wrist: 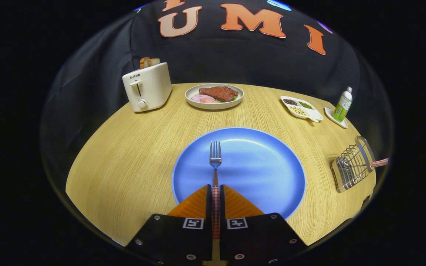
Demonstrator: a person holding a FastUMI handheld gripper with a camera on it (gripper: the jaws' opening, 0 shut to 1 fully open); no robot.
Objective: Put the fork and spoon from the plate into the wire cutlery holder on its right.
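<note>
A big blue plate (261,166) lies on the wooden table straight ahead of my fingers. A steel fork (215,157) with a red checked handle points away from me, its tines over the plate's left half. My gripper (216,189) is shut on the fork's handle, both orange fingers (198,203) pressing it from either side. To the right of the plate stands the wire cutlery holder (351,168). A spoon (361,164) with a matching checked handle lies in it, its handle sticking out to the right.
Beyond the plate sit a white toaster (147,87) with bread, a dish of steak (214,96), a divided snack tray (301,107) and a green bottle on a small saucer (342,105). The round table's edge (87,155) curves close on both sides.
</note>
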